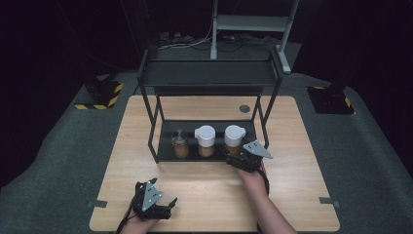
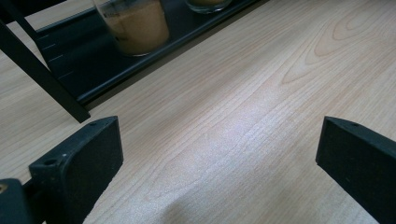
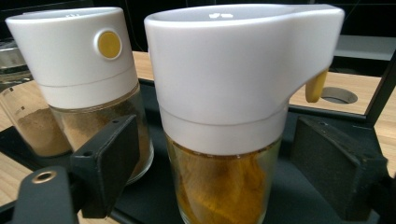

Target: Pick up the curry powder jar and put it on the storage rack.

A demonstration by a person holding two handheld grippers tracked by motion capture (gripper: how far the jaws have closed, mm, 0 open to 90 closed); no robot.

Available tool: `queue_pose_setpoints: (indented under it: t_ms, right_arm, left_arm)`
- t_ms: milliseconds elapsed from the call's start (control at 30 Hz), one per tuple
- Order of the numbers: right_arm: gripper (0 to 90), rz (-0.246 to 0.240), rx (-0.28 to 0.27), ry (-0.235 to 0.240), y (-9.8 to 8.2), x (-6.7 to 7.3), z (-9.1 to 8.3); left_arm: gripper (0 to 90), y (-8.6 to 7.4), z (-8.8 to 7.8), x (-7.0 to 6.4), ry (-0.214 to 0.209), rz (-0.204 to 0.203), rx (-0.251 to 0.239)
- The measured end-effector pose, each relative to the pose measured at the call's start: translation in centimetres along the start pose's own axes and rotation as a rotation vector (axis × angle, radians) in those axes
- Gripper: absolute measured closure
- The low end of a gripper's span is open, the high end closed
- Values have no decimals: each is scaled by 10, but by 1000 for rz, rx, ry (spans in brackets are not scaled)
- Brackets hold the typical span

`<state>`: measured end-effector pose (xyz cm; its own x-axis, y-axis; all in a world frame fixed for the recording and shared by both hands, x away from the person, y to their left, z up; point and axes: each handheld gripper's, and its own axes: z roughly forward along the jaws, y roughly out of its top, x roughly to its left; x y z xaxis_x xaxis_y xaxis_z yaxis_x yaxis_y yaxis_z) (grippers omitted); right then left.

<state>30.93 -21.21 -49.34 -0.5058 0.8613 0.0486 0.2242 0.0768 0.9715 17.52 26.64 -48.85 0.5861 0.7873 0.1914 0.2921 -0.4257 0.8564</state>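
the right gripper (image 1: 237, 157) sits at the front edge of the black metal rack's lower shelf (image 1: 168, 155), its jaws part open on either side of the glass spice jar with the white spouted lid and orange-yellow powder (image 3: 224, 116), which stands upright at the right end of the shelf row; in the right gripper view a gap shows between each black pad and the glass, so nothing is gripped. the main risk from here, as i judge it, is a knock: the left pad (image 3: 109, 161) sits close in front of the neighbouring glass jar with the white lid and yellow button (image 3: 79, 84), and any sideways drift on pulling back could nudge that jar or tip the spouted one, which is tall and top-heavy under its big lid. the two jars stand just beside each other, so one toppling could take the other with it, and a loose lid could spill powder. the rack's right leg (image 1: 264, 127) is also near the hand and could catch the gripper. the left gripper (image 1: 165, 208) rests well apart near the front left of the pale wooden table (image 1: 292, 195), jaws wide open over bare wood and holding nothing. a third glass jar with a clear lid and brown powder (image 1: 180, 144) stands at the left of the row. the jar bases are cut off in the right gripper view, so i cannot tell how squarely they sit, and from the high view the gripper hides the spouted jar's lower half.
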Motion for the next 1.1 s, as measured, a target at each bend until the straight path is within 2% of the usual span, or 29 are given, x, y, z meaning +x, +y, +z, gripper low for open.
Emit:
queue_pose_setpoints:
  t_ms: [667, 1100]
  right_arm:
    - [0, -27, -27, 27, 8, 5, -22]
    - [0, -49, -44, 41, 18, 6, -51]
  left_arm:
    - [9, 0, 0, -1, 2, 7, 0]
    - [9, 1, 0, -1, 2, 10, 3]
